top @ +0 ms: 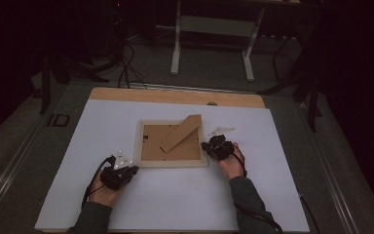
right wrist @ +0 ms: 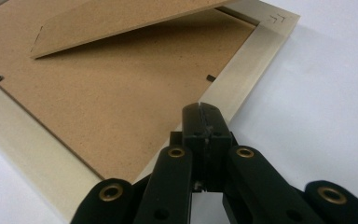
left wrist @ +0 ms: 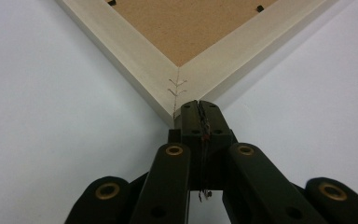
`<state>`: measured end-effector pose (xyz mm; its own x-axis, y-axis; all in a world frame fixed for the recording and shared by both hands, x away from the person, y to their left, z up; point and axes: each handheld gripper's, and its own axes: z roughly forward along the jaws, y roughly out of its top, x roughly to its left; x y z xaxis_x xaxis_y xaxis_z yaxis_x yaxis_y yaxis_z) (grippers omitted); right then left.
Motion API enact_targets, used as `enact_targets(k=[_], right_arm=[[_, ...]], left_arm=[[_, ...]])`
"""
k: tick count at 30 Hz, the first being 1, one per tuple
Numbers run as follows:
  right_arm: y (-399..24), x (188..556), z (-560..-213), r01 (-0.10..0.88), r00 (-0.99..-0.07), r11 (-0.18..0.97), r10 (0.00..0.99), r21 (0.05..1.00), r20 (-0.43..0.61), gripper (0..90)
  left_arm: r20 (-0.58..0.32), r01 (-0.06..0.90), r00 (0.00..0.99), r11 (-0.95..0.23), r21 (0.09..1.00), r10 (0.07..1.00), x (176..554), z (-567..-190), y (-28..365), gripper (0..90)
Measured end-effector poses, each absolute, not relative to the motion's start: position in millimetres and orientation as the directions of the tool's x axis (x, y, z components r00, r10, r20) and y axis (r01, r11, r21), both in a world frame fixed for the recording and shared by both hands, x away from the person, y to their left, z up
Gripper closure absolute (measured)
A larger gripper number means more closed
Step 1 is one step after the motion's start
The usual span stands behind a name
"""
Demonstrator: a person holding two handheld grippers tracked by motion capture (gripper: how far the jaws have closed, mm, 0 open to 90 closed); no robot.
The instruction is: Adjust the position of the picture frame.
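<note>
White tabletop (top: pixel 175 204): your left gripper (top: pixel 126 173) and right gripper (top: pixel 209 146) (jaws both closed, holding nothing) brace the frame (top: pixel 173 163), probably steadying it.

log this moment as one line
left gripper: shut, at corner of pale wooden picture frame | right gripper: shut, at frame's right rail | brown backing stand: raised

I see picture frame (top: pixel 172 163) face down on white table (top: pixel 126 117) | stand flap (top: pixel 180 133) lifted | left gripper (top: pixel 126 171) at near-left corner | right gripper (top: pixel 209 146) at right edge
</note>
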<state>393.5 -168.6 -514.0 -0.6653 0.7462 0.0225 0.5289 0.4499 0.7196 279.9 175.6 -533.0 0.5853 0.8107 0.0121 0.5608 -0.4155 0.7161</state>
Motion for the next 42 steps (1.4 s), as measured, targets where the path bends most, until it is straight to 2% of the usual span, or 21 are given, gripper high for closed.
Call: enact_targets(k=[11, 20, 25, 38, 42], right_arm=[[-167.7, 391.9, -514.1, 0.533, -0.664, 0.446, 0.747, 0.719, 0.029, 90.0], [-165.9, 387.4, -514.9, 0.521, -0.673, 0.45, 0.739, 0.725, 0.026, 90.0], [-164.9, 386.0, -514.7, 0.522, -0.675, 0.453, 0.737, 0.723, 0.025, 90.0], [-140.7, 369.2, -515.6, 0.464, -0.763, 0.557, 0.646, 0.689, -0.008, 90.0], [-138.3, 367.6, -515.9, 0.462, -0.768, 0.554, 0.64, 0.693, 0.001, 90.0]], left_arm=[[0.017, 0.583, 0.54, -0.389, 0.713, 0.841, 283.0, -532.9, 179.3, 90.0], [-0.048, 0.622, 0.494, -0.314, 0.717, 0.868, 292.5, -533.4, 185.7, 90.0], [-0.04, 0.63, 0.485, -0.317, 0.708, 0.874, 296.3, -532.2, 185.6, 90.0], [-0.081, 0.646, 0.456, -0.267, 0.715, 0.886, 312.1, -532.6, 186.2, 90.0], [-0.079, 0.647, 0.453, -0.266, 0.715, 0.888, 313.1, -532.4, 186.1, 90.0]])
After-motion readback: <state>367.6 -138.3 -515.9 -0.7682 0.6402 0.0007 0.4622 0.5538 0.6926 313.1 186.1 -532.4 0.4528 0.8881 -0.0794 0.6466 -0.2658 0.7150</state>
